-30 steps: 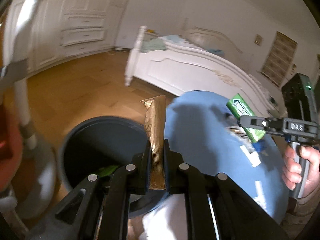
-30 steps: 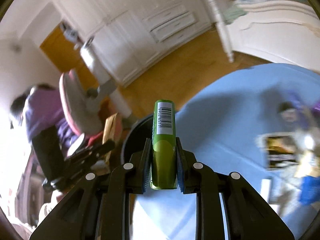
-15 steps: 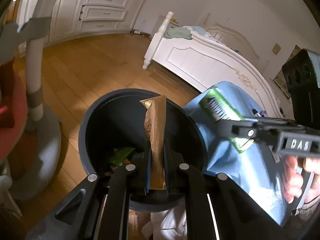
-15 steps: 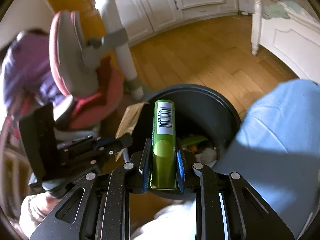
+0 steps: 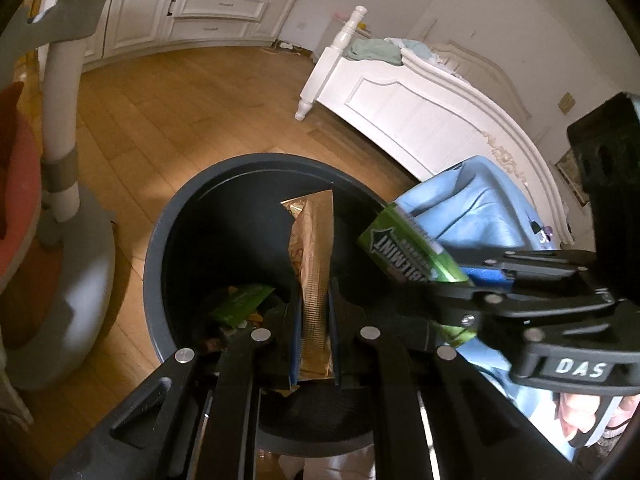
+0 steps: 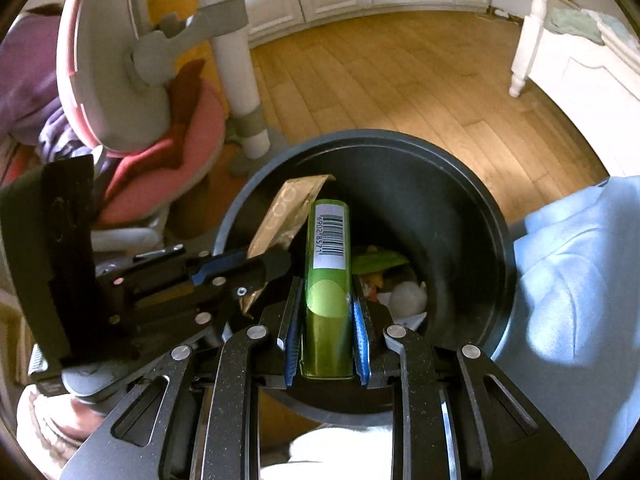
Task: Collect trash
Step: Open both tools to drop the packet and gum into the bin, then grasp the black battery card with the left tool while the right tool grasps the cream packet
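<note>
My left gripper is shut on a gold foil wrapper and holds it over the open dark grey trash bin. My right gripper is shut on a green gum pack with a barcode, also over the bin. In the left wrist view the green pack comes in from the right in the right gripper. In the right wrist view the gold wrapper comes in from the left in the left gripper. Green and white trash lies at the bin's bottom.
A blue-covered table borders the bin on the right. A pink and grey chair with a white post stands left of the bin. A white bed and white cabinets lie beyond the wooden floor.
Both grippers have swung from over the blue table to above the bin, each still holding its item. The two grippers have come close together over the bin's opening.
</note>
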`<state>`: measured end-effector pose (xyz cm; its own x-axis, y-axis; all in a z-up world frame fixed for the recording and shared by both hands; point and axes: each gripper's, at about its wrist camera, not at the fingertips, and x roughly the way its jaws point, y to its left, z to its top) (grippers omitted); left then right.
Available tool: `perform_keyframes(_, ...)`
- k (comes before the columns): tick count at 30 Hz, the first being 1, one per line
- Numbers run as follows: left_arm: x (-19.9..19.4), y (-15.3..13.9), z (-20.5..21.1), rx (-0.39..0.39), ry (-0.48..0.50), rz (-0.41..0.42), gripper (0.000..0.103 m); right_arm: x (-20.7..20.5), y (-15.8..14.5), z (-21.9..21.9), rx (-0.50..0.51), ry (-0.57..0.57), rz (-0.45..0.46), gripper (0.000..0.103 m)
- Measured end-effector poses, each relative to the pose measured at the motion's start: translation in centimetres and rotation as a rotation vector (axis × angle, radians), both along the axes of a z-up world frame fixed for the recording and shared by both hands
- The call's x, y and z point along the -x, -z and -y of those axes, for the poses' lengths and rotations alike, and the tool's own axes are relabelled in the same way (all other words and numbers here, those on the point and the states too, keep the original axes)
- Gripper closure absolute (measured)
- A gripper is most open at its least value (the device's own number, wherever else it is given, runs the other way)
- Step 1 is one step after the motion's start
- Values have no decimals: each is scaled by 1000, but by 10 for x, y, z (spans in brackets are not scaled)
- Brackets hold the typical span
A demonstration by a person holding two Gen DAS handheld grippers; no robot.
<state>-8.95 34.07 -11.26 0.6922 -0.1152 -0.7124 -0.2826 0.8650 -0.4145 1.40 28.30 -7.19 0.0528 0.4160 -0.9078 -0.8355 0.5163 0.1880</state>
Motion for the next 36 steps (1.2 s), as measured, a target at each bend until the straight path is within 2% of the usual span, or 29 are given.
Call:
perform_keyframes(5,-3,0,1,-19,3,-24,85,-5,3,1,-7,12,-30,79)
perform_keyframes(7,-4,-1,1,-27,-1,-32,74,-6,0,5,-20,13,-33,78)
perform_keyframes(8,-3,-2,1,-36,-7,-36,70,-6,-2,7,-26,15,-29,75)
perform_keyframes(9,-2,-3,3,-40,-13,-36,60,-7,-3,9,-34,16,-29,68)
perform_keyframes(10,-1,-5,3,-44,-18,-33,54,-7,-5,12,-53,13,-34,66)
perform_keyframes(14,2,-8,6,-53,-21,-42,52,-6,-18,30,-110,28,-36,63)
perform_keyframes(16,3,-11,8,-53,-20,-44,52,-8,-28,47,-162,57,-44,53)
perform_keyframes(18,2,-16,13,-52,-17,-38,52,-10,-37,65,-206,85,-43,49)
perform_keyframes(21,-3,-29,28,-58,13,-17,52,-17,-53,105,-287,156,-37,39)
perform_keyframes(22,-5,-34,34,-61,26,-10,52,-20,-57,117,-306,177,-36,39)
perform_keyframes(23,-9,-40,42,-67,46,-1,49,-24,-62,133,-330,207,-35,39)
perform_keyframes(24,-11,-44,47,-74,58,6,41,-27,-66,149,-352,233,-32,39)
perform_keyframes(25,-15,-53,59,-93,81,23,38,-30,-70,163,-371,258,-27,39)
perform_keyframes(26,-19,-59,69,-106,101,35,37,-34,-75,183,-392,291,-17,39)
perform_keyframes(28,-31,-74,96,-127,171,58,37,-39,-82,218,-418,353,10,30)
perform_keyframes(29,-35,-80,108,-136,202,67,36,-42,-85,233,-428,377,21,29)
perform_keyframes(31,-45,-89,132,-146,261,85,30,-47,-89,262,-444,423,32,29)
perform_keyframes(36,-72,-103,200,-161,415,102,30,-63,-91,351,-492,573,26,29)
